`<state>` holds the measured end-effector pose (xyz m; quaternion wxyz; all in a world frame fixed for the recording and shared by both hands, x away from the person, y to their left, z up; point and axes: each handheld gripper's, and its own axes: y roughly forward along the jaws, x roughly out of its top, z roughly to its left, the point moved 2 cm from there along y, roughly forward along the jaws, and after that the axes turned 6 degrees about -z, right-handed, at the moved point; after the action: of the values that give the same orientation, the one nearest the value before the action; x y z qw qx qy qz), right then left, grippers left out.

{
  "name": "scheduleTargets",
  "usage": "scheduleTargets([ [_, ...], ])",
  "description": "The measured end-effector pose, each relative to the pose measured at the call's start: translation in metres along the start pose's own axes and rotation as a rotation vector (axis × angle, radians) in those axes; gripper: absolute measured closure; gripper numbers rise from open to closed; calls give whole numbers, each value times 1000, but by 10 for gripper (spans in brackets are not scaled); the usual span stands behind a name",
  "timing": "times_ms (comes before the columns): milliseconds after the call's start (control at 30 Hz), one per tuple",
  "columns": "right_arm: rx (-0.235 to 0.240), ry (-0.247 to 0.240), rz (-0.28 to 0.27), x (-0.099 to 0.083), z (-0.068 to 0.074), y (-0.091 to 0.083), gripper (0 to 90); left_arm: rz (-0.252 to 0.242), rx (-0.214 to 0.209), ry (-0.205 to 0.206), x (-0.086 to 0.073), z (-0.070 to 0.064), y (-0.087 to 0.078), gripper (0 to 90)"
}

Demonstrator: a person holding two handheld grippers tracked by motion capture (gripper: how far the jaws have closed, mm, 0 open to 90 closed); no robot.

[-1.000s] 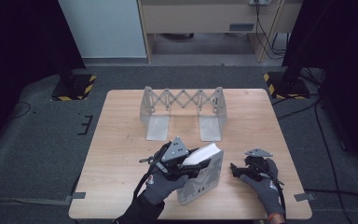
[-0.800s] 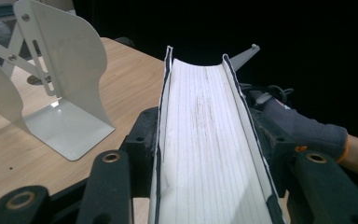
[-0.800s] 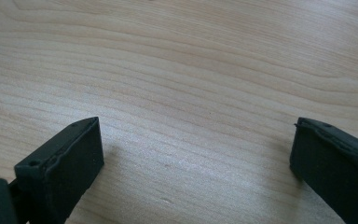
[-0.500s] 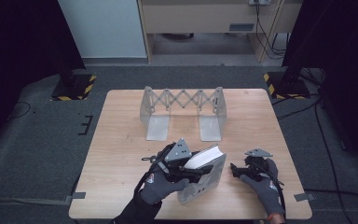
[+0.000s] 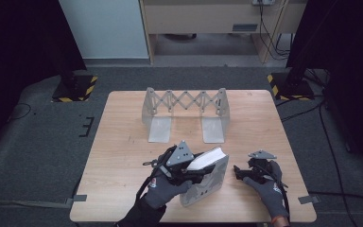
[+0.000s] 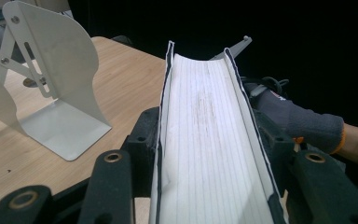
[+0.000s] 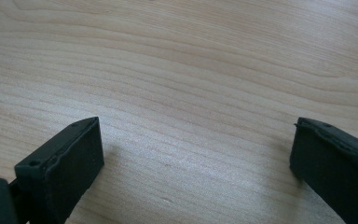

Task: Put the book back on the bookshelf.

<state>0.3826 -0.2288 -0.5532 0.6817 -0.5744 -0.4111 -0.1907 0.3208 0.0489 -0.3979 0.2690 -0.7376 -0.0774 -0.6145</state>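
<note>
My left gripper (image 5: 196, 174) sits at the near middle of the wooden table (image 5: 123, 156), and its jaws are clamped on a closed book (image 5: 208, 172). In the high view the book stands tilted on the table, its grey cover facing the near edge and its white page block facing up. In the left gripper view the book (image 6: 209, 140) runs straight away from the camera with the page edges uppermost, and one black jaw presses against each cover. My left hand (image 5: 163, 189), in a grey glove, wraps the gripper body.

My right gripper (image 5: 238, 171) rests low over the table just to the right of the book, apart from it. Its jaws stand wide apart with nothing between them; in the right gripper view (image 7: 193, 158) bare wood grain lies between the two black pads. My right hand (image 5: 264, 187), also gloved, holds it from the near side.

A metal expanding book rack (image 5: 185, 113) stands at the far middle of the table, well apart from both grippers. It has two upright end plates joined by a scissor lattice. One end plate (image 6: 56, 93) appears at the left of the left gripper view.
</note>
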Motion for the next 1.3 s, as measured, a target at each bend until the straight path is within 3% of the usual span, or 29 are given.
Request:
scheduleTargets([
  [167,1,1,0,0,0,0,30,-10,20,-8,0,1,0,514],
  [467,2,-2,0,0,0,0,30,-40,61,-74,-1,13,-5,518],
  [733,2,1,1,0,0,0,30,-74,84,-110,8,22,-21,518],
  [1000,2,-1,2,0,0,0,30,-86,164,-123,19,46,-50,518],
  [1200,3,-1,2,0,0,0,30,-125,261,-150,27,72,-76,519],
  [1300,2,-1,1,0,0,0,30,-132,323,-138,34,84,-87,518],
])
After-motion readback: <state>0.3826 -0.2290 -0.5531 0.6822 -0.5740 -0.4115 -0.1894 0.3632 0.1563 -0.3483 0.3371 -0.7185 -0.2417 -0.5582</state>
